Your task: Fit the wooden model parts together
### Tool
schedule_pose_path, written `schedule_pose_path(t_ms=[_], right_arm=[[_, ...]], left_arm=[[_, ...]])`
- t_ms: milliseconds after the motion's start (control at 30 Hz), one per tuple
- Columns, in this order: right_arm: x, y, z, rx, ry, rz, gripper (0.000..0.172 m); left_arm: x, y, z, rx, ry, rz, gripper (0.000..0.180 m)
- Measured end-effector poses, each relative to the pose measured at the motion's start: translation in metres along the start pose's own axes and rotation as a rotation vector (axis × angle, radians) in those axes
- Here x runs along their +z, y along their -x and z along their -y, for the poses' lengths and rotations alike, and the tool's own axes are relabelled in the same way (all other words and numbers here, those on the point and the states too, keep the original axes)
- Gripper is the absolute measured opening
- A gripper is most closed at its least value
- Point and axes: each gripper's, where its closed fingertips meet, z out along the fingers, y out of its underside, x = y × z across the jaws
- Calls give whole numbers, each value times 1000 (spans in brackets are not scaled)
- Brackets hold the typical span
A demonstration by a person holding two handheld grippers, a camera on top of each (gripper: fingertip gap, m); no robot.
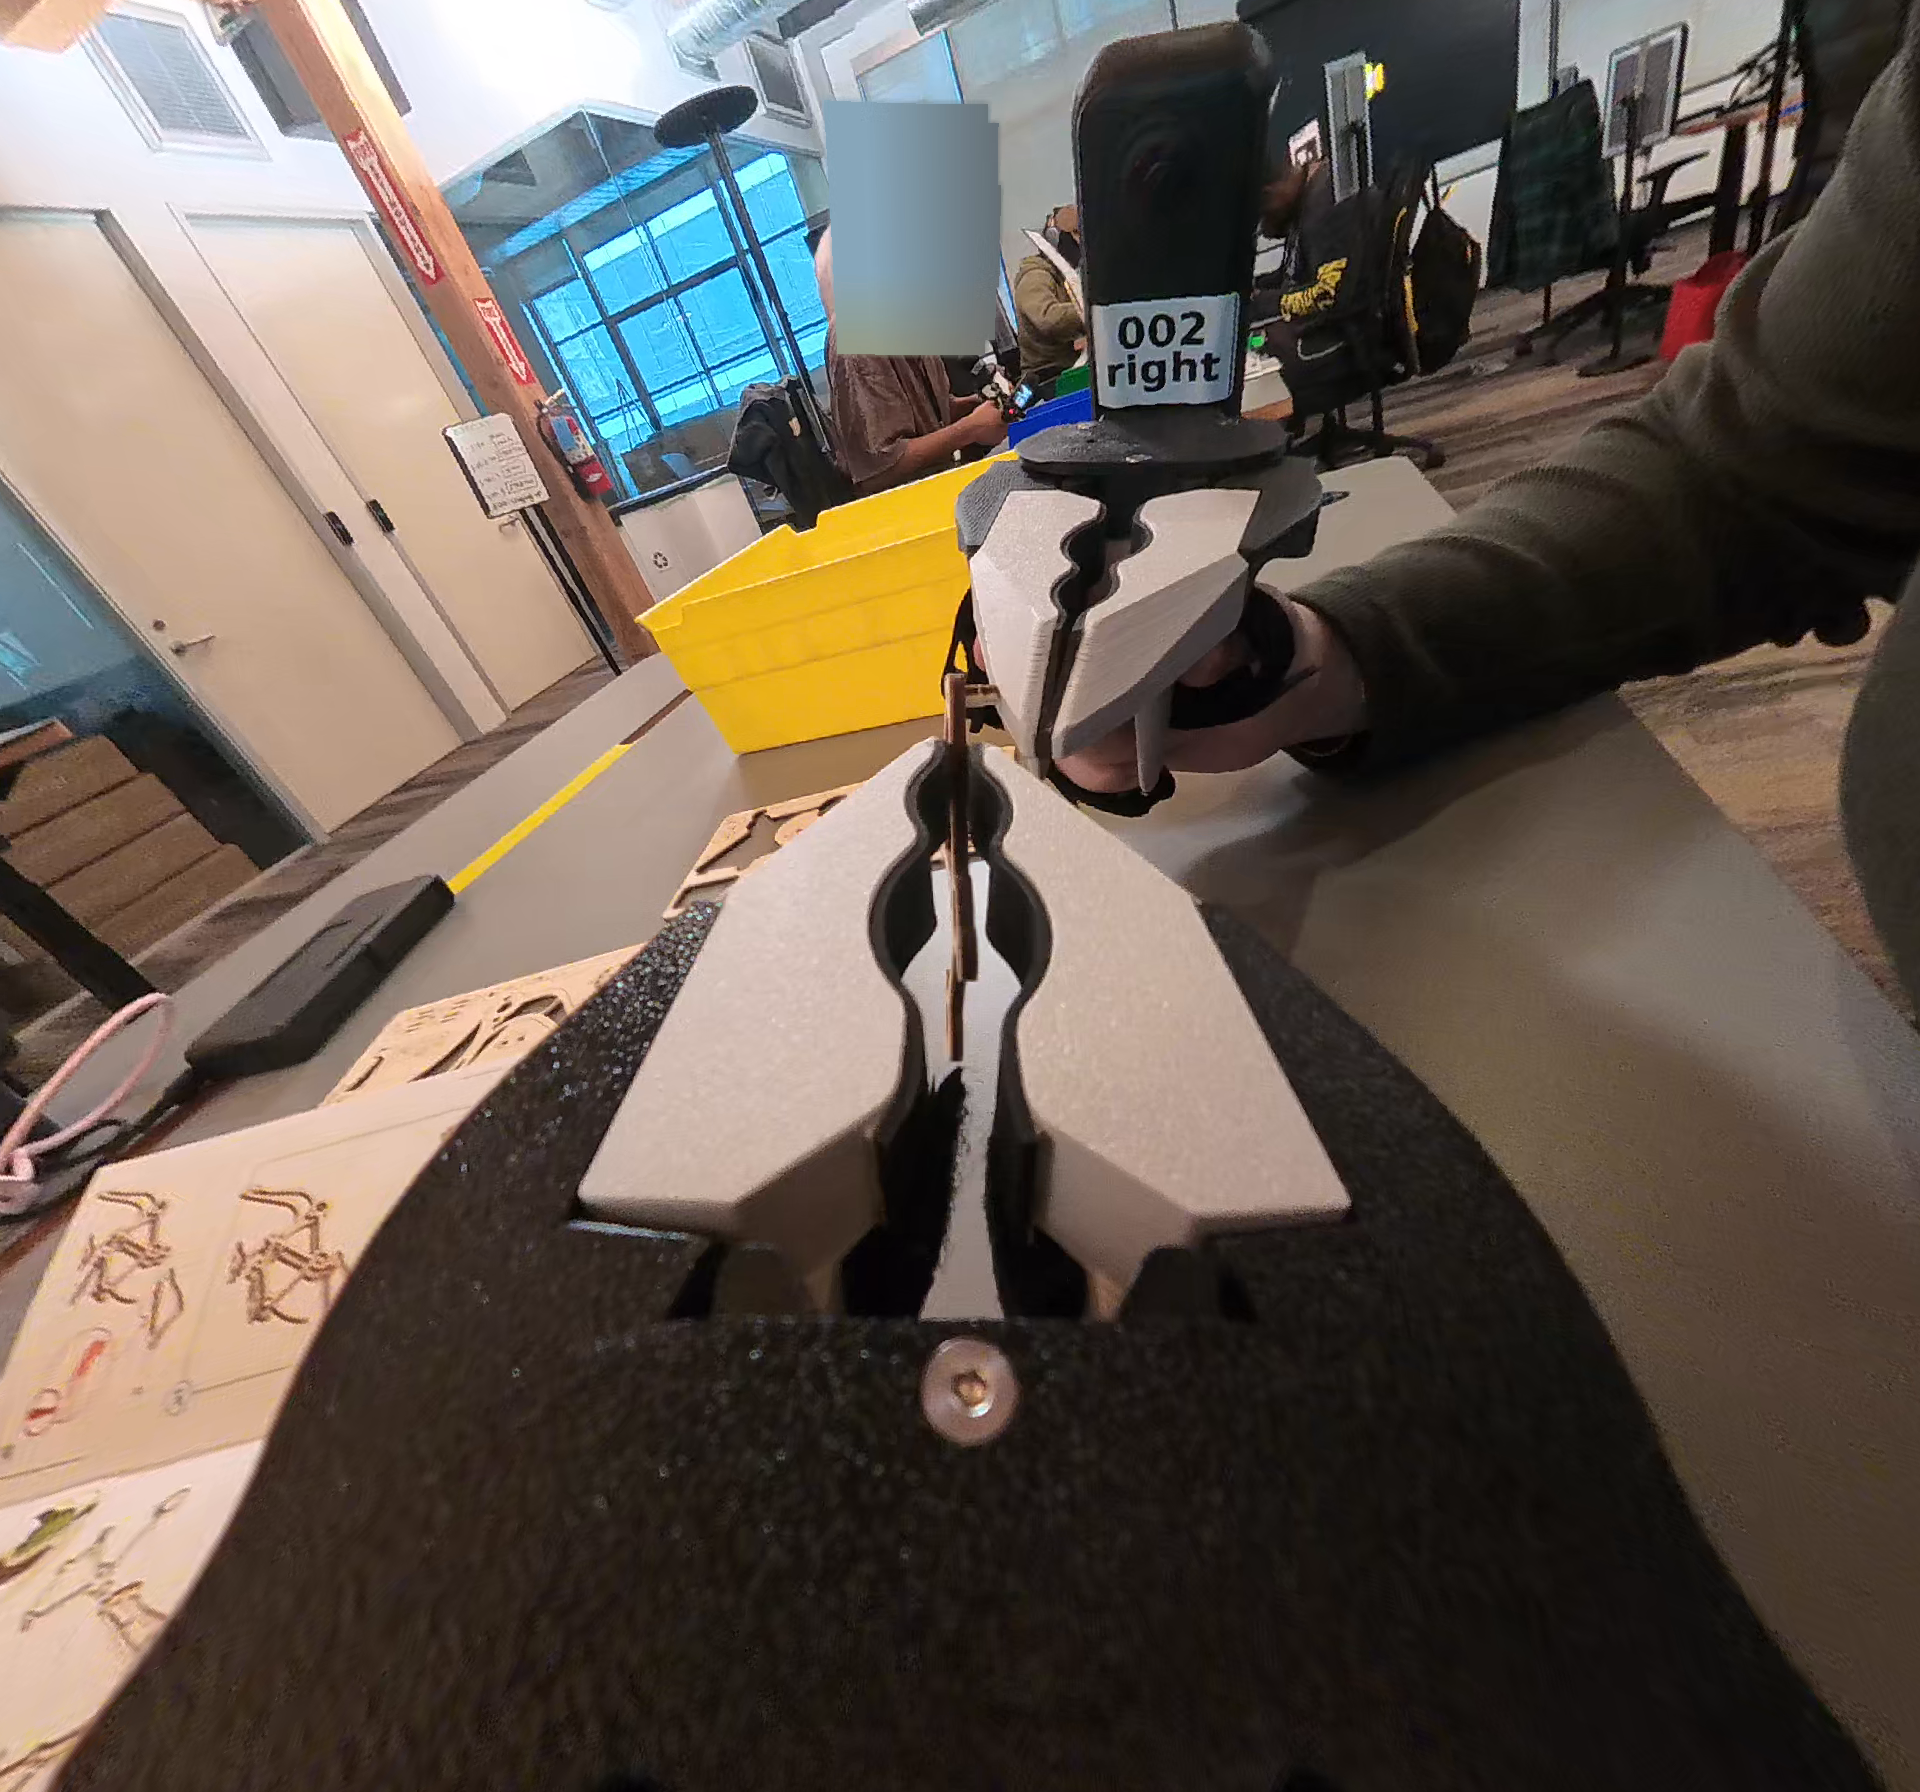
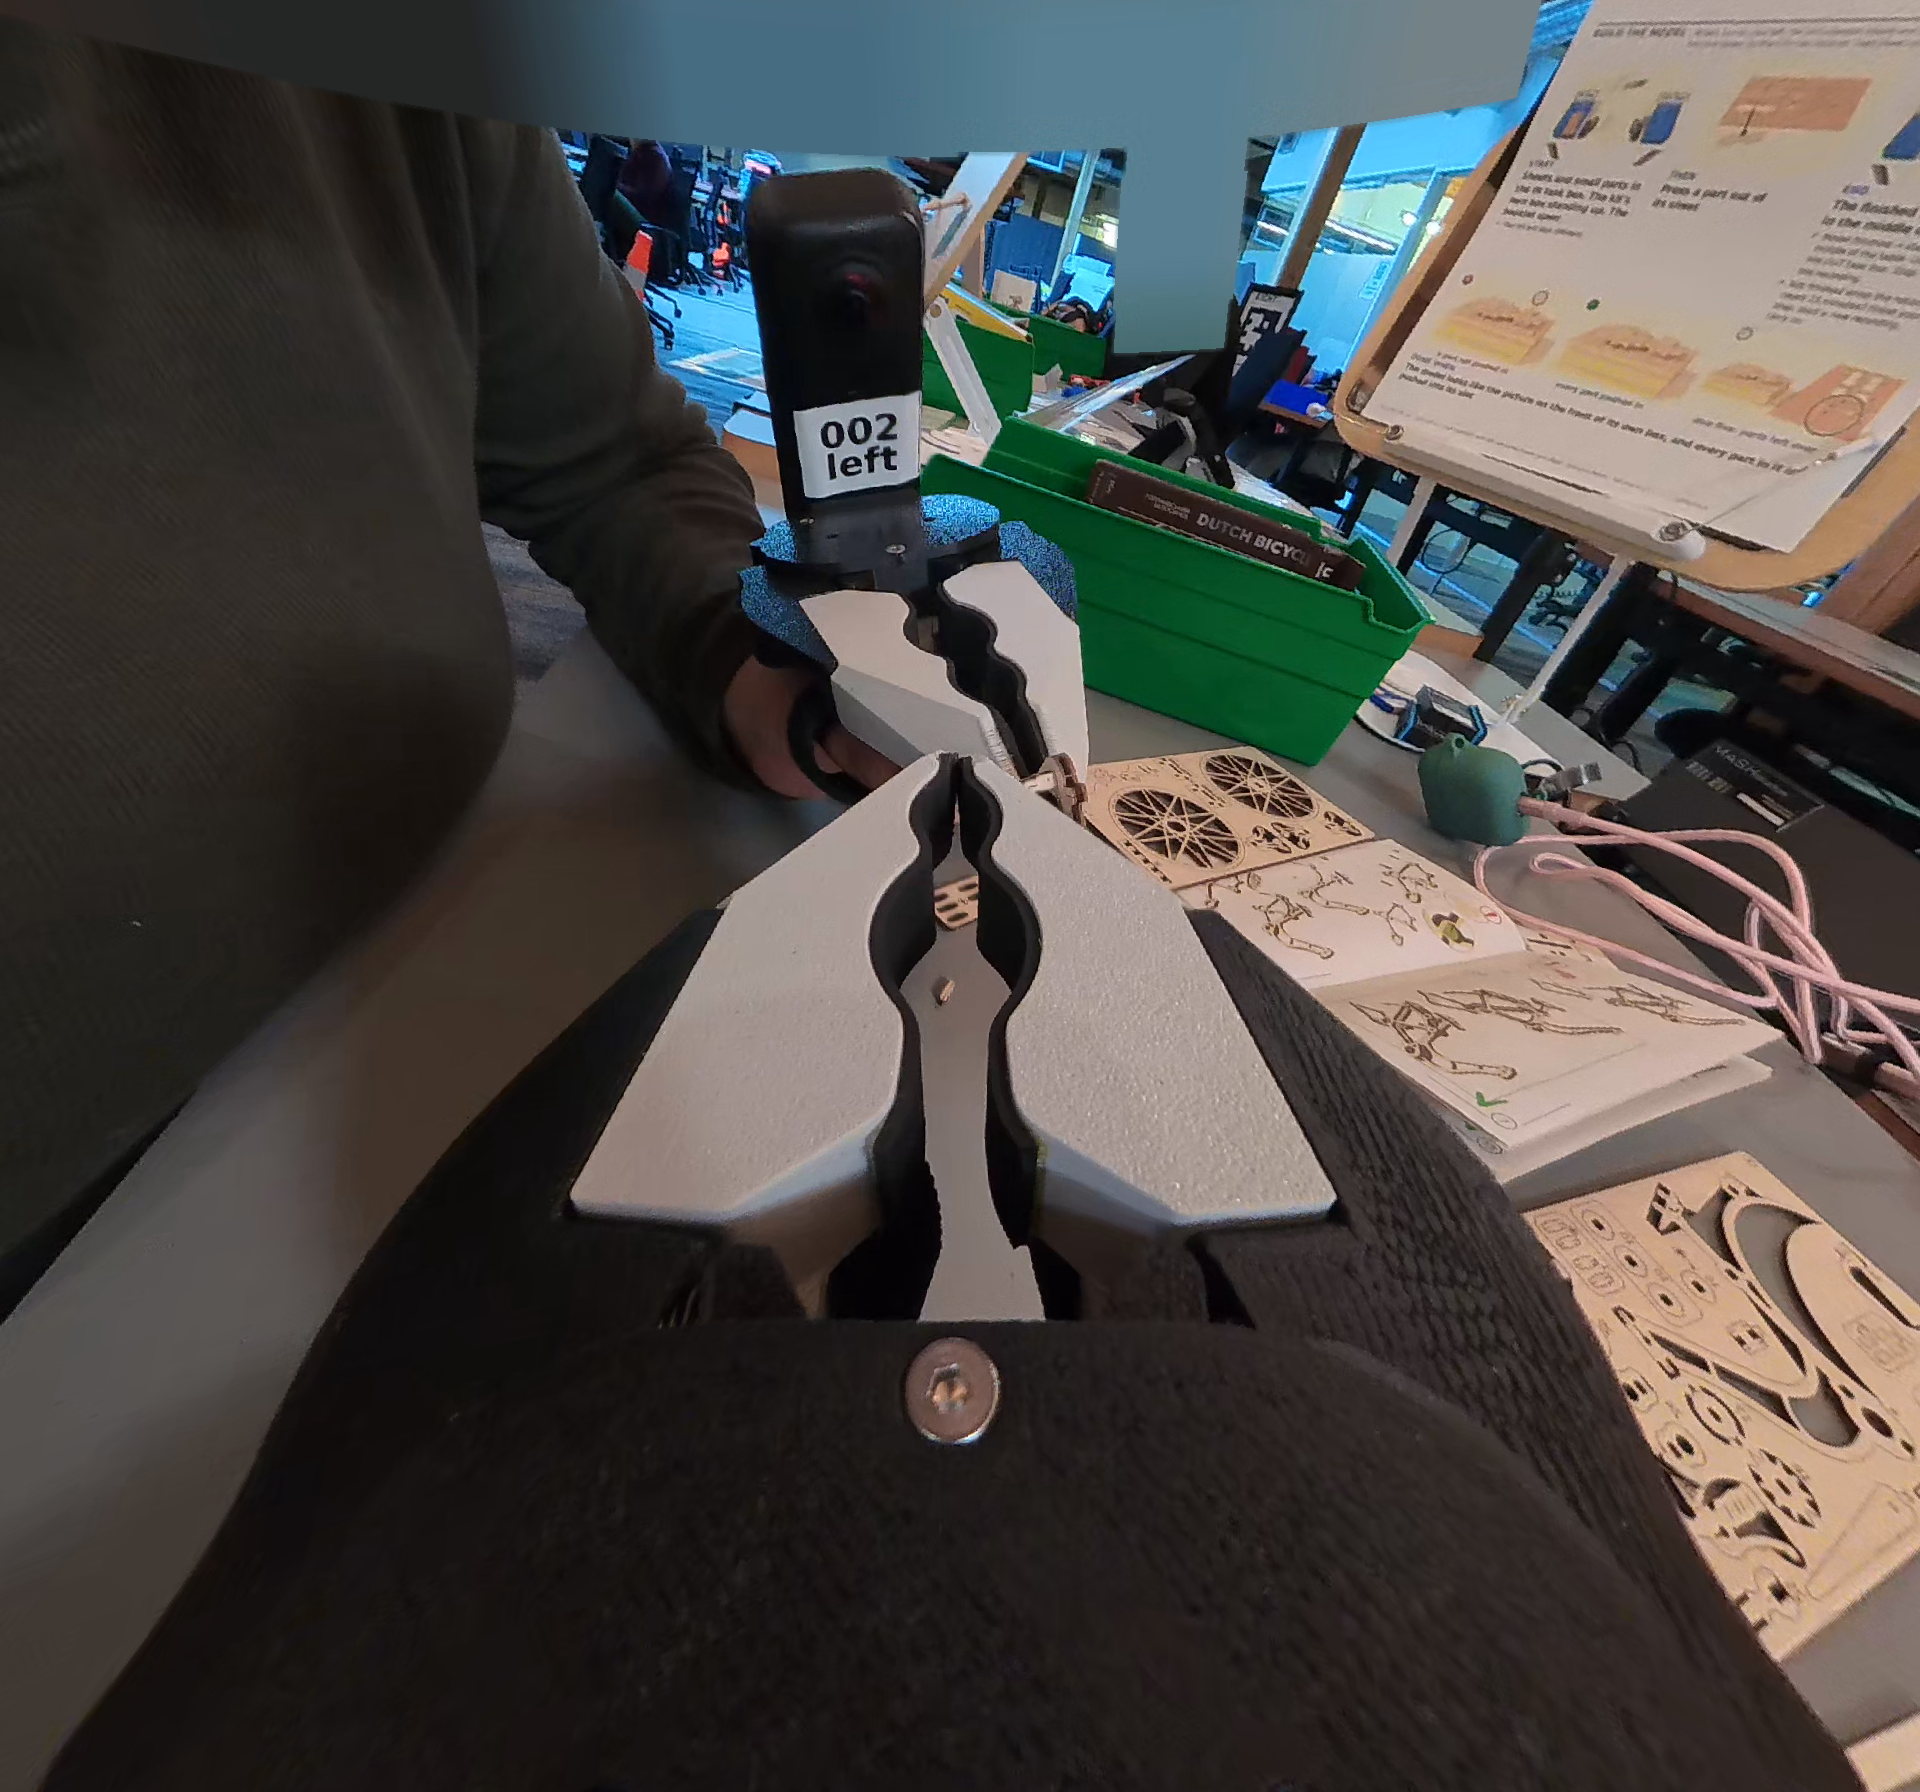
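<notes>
My left gripper is shut on a thin flat wooden part, seen edge-on and upright, sticking out past the fingertips above the grey table. In the right wrist view the left gripper holds this toothed wooden part at its tips. My right gripper is shut, its pads meeting at the tips, with nothing visible between them. It sits just right of the wooden part, tips close to it. A short wooden peg juts from the part toward it. A small wooden piece lies on the table under the right gripper.
A yellow bin stands behind the grippers and a green bin at the far side. Wooden part sheets and an open instruction booklet lie to the right. There is also a black case and a pink cable.
</notes>
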Motion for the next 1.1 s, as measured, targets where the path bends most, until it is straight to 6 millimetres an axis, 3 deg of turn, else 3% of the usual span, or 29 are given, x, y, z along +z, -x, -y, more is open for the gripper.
schedule_pose_path(t_ms=[333,767,967,1100], right_arm=[[-1,5,2,45,-30,48,0],[-3,-3,-3,-94,43,-46,0],[-2,-9,-9,-96,78,-82,0],[-7,-10,0,-154,29,-111,6]], left_arm=[[-3,-2,3,203,26,14,0],[-4,15,-13,109,112,46,0],[-4,7,-10,121,106,23,0],[-3,7,-12,46,100,12,0]])
